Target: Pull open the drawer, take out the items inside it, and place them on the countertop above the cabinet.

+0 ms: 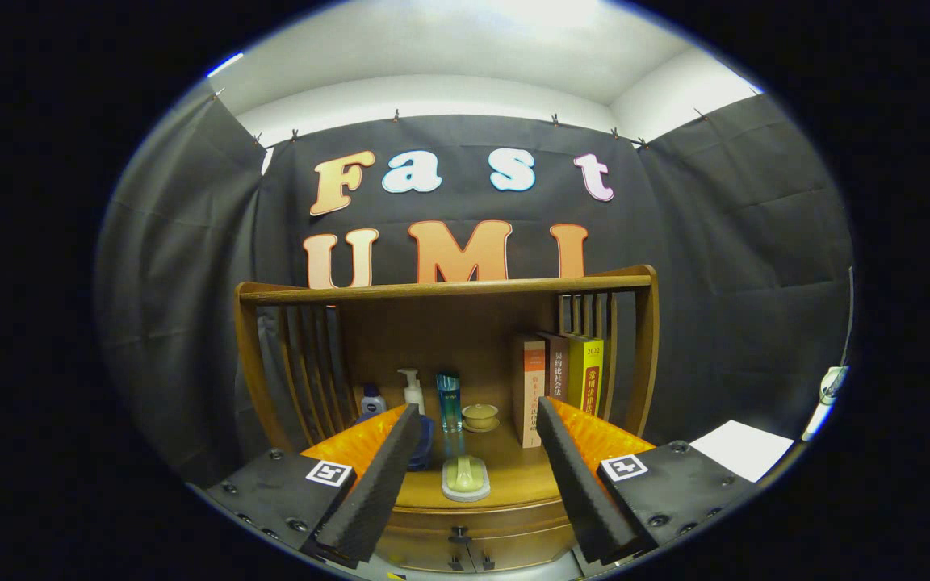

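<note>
A booth walled in black cloth (723, 266), pinned up under a white ceiling (449, 48). Against the back wall stands a wooden cabinet (449, 323) with a curved top rail, slatted sides and a solid back panel.

Its countertop (513, 476) is warm brown wood and carries several things. At the right, three upright books (558, 387) lean together: one white and orange, one brown, one yellow. At the left stand a small blue-and-white bottle (373, 400), a white pump bottle (412, 390) and a tall clear blue bottle (449, 402). Just right of the blue bottle sits a small pale lidded cup (480, 416) on a saucer. Near the front edge lies a pale green brush (466, 476) with a white base.

Below the countertop, the drawer (473, 537) is shut, its small dark knob at the middle of its front. What it holds is hidden.

The gripper (477, 484) hovers in front of the cabinet with its jaws wide apart and nothing between them. Its black padded fingers (372, 492), backed in orange, frame the brush and the drawer front.

A white sheet (741, 449) lies off to the right of the cabinet.
</note>
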`<act>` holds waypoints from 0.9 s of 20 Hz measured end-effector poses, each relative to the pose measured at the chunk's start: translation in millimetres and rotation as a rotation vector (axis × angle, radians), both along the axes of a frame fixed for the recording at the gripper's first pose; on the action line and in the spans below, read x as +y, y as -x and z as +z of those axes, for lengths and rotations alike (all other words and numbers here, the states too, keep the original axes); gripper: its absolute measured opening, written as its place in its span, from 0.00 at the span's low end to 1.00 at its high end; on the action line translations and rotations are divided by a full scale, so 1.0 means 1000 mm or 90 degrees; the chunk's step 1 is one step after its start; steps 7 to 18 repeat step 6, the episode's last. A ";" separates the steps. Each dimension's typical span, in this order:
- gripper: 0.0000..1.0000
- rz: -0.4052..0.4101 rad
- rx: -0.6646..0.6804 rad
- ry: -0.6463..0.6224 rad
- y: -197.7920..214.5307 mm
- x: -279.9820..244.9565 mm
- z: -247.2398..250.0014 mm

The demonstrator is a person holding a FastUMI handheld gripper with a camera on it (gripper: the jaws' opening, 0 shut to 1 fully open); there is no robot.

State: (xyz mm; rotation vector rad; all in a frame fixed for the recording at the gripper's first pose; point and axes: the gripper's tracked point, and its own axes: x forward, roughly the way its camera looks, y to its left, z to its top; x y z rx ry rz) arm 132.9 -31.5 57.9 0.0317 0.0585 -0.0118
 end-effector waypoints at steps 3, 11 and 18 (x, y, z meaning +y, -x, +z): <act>0.97 -0.003 0.001 -0.002 0.000 -0.004 -0.002; 0.97 -0.003 0.004 -0.001 0.002 -0.007 -0.007; 0.97 -0.003 0.004 -0.001 0.002 -0.007 -0.007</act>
